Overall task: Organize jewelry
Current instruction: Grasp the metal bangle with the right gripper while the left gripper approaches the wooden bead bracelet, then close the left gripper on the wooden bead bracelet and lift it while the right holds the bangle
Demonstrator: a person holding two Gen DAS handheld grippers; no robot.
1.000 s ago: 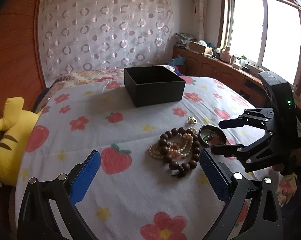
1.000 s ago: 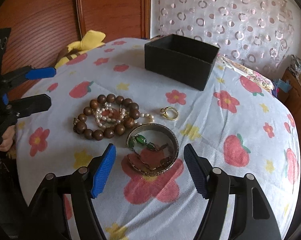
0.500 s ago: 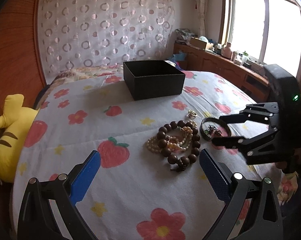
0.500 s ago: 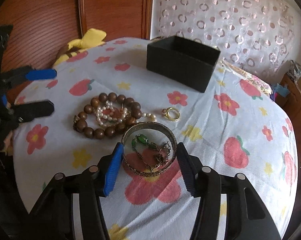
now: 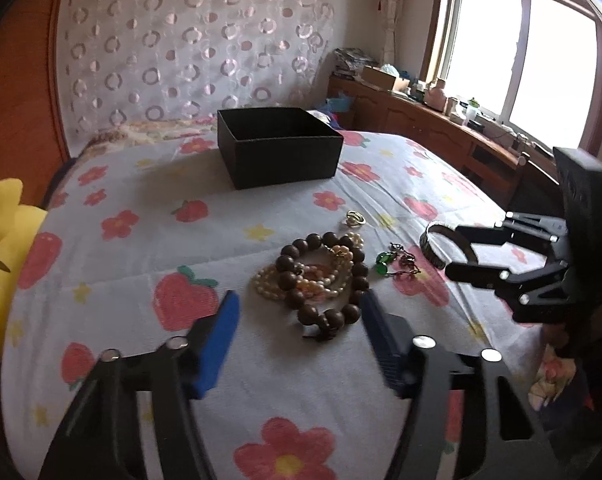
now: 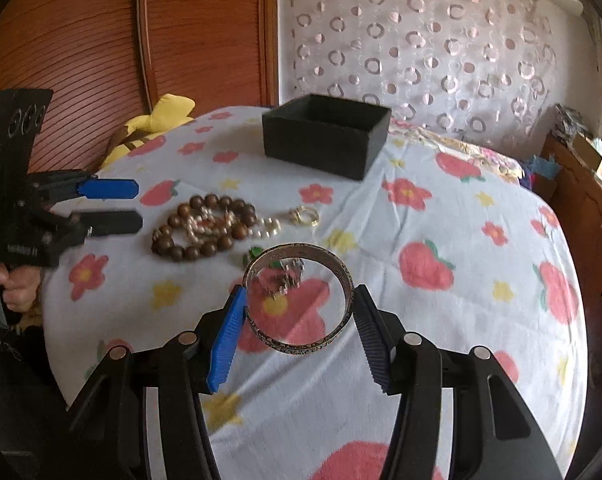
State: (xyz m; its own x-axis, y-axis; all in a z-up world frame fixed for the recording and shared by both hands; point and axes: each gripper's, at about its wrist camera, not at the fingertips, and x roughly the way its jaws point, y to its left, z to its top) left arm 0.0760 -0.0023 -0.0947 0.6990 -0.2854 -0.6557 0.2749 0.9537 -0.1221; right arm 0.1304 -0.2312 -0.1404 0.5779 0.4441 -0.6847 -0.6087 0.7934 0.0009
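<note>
My right gripper (image 6: 298, 312) is shut on a patterned metal bangle (image 6: 333, 258) and holds it just above the bedspread; it also shows in the left wrist view (image 5: 431, 246). A green-stone chain (image 5: 397, 262) lies where the bangle was. A brown wooden bead bracelet (image 5: 325, 276) and a pearl strand (image 5: 329, 280) lie tangled together, with a gold ring (image 5: 355, 218) beyond them. An open black box (image 5: 279, 146) stands further back. My left gripper (image 5: 297, 320) is open, its jaws partly closed, just short of the bead pile.
A flower-and-strawberry bedspread (image 5: 149, 216) covers the bed. A yellow plush toy (image 5: 1, 256) lies at the left edge by the wooden headboard (image 6: 101, 40). A wooden cabinet (image 5: 441, 128) with clutter runs under the window on the right.
My right gripper closed on the bangle and lifted it off the green-stone chain. My left gripper narrowed its jaws and moved closer to the bead pile.
</note>
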